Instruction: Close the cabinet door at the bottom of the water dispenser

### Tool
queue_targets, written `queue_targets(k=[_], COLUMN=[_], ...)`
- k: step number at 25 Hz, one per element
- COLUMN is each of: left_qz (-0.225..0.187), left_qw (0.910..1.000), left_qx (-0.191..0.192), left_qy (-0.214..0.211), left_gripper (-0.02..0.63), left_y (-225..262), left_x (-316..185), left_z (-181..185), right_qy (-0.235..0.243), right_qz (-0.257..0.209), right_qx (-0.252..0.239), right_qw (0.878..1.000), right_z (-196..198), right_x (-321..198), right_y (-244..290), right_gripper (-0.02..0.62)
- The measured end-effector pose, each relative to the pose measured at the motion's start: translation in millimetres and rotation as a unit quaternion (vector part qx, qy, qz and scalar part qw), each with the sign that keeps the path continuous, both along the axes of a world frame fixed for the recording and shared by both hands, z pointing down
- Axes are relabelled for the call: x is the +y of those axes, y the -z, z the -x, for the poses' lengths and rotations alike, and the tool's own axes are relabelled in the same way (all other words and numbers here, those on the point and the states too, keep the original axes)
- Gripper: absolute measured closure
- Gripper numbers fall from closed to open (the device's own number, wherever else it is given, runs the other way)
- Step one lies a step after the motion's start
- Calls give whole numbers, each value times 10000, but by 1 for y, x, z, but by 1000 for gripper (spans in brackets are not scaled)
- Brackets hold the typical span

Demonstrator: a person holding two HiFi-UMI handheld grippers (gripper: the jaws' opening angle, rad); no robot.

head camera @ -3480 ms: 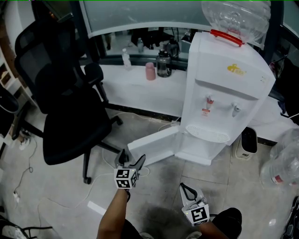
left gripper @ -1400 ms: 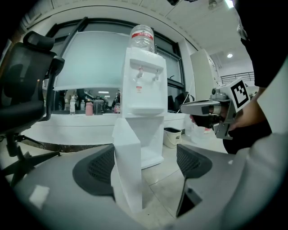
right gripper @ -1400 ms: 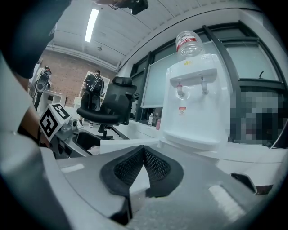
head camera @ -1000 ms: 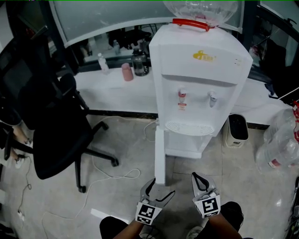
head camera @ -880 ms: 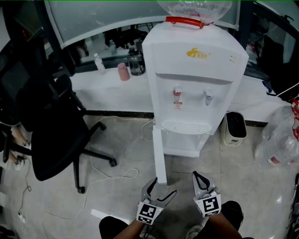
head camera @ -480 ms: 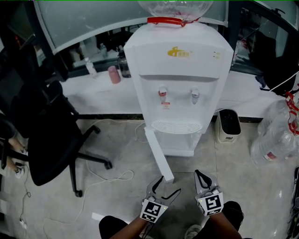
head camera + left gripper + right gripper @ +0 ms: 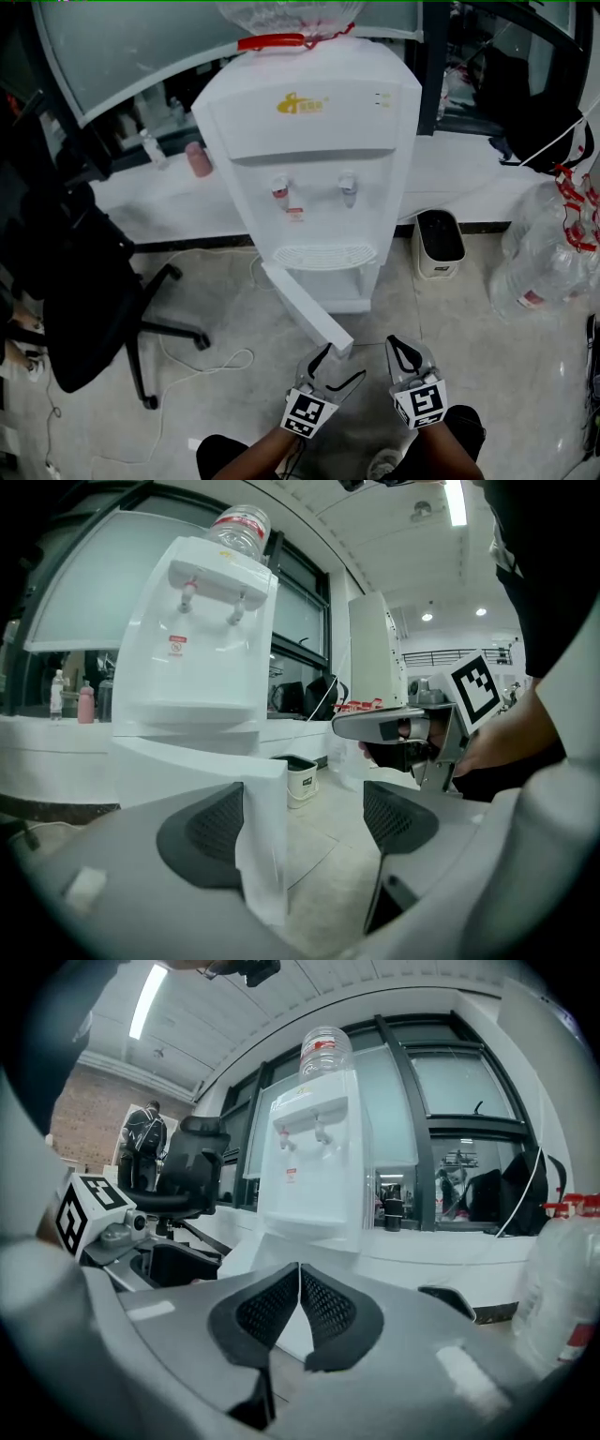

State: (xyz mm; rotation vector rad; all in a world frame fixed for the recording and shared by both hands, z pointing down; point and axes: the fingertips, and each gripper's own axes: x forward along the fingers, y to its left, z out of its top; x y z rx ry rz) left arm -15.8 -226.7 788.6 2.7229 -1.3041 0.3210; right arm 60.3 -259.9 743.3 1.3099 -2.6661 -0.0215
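Tiled floor (image 7: 441, 319): the dispenser's (image 7: 309, 159) door (image 7: 305, 305) edge sits between the left gripper's (image 7: 339, 366) open, just-narrowing jaws; the right gripper's (image 7: 403, 349) jaws are closed; a push could slip off the edge

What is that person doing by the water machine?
A person stands facing the water dispenser with a gripper in each hand. Its bottom door hangs open, swung out toward them. The left gripper is open, with the door's free edge between its jaws, which have just been closing a little. The right gripper is shut and empty beside it. The door is not closed yet.
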Motion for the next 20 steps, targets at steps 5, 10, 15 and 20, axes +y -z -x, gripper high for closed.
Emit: queue_targets(k=[5,10,15,20], left_qz=[-48,-137,-285,-353], left_qw=[9996,9991,9989,9986], left_qx=[-86,-110,-74,-83], left_qy=[-281,-390,-357,-377], left_gripper=[184,203,213,213], left_y=[0,1,1,2], left_x=[-13,-30,-46,-65], left_z=[-15,-26,-36,-48], right_qy=[-21,-14,-95,-86], right_qz=[2,-26,-130,-235], right_qx=[16,128,134,251], right_qw=[10000,9999,9998,9994], right_z=[-7,-9,-14,-17], right_x=[-1,-3,-7,-10], right_y=[1,0,0,5], right_gripper=[580,580,580,592])
